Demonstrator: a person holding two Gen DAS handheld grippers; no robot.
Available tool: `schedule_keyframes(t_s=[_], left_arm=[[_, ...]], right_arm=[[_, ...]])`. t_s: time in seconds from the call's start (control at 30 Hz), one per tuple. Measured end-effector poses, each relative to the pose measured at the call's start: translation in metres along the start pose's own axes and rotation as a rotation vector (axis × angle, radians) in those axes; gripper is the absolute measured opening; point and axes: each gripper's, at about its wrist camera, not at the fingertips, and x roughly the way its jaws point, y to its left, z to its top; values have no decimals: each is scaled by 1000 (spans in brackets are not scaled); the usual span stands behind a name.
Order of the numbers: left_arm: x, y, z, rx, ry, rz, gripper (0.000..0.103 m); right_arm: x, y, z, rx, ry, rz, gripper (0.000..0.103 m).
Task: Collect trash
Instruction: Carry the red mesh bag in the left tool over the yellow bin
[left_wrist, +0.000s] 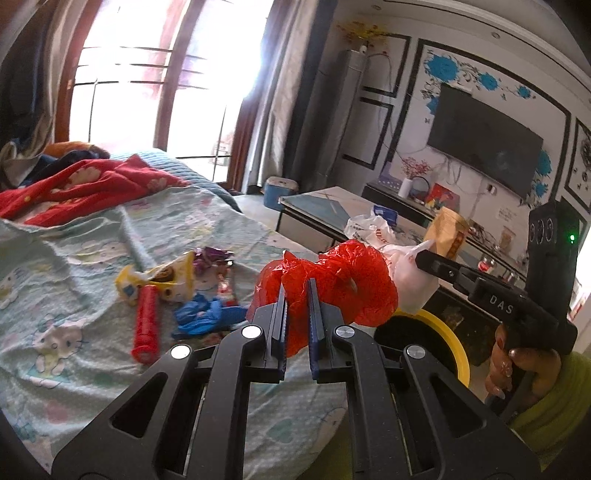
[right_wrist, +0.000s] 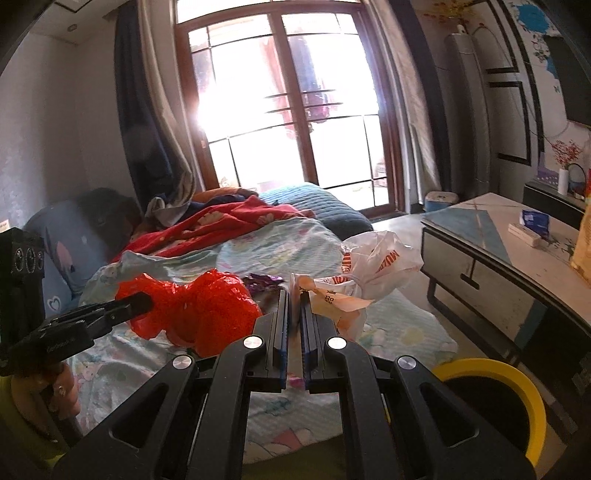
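In the left wrist view my left gripper is shut on a crumpled red plastic bag, held up over the bed's edge. To its right my right gripper pinches a white plastic bag. A black bin with a yellow rim stands below both bags. The right wrist view shows my right gripper shut on the white bag with orange print; the left gripper holds the red bag. Left on the bed are a yellow wrapper, a red tube, a blue crumpled piece and a purple wrapper.
The bed has a cartoon-print sheet and a red blanket at the back. A low table stands to the right, with a TV on the wall behind. The yellow-rimmed bin sits between bed and table. A window lies ahead.
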Motion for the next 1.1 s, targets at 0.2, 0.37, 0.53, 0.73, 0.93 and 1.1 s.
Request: schedule_keyframes(t_s=[0.2,0.37,0.53,0.73,0.93,1.1], left_arm=[[11,-20,-2,39,15,-28,5],[21,-34,-6,63,33,-49,5],[31,-45,-10,81,55,-65,5],[42,-61,-16,106,80,-82,5],[54,-78,-24,147,112,-99,5],[68,-91,-30,180,141,-120,5]], right_arm=[[-15,-21,-7,34,2,-39,6],[-27,-36,-12,52,3,-72,6],[-38,-50,-16,72,5,-103,6],[-51,-70,-25,100,13,-141,6],[-58,-86,-33,139,24,-165,6],[-59,-94,-38,165,38,-176,6]])
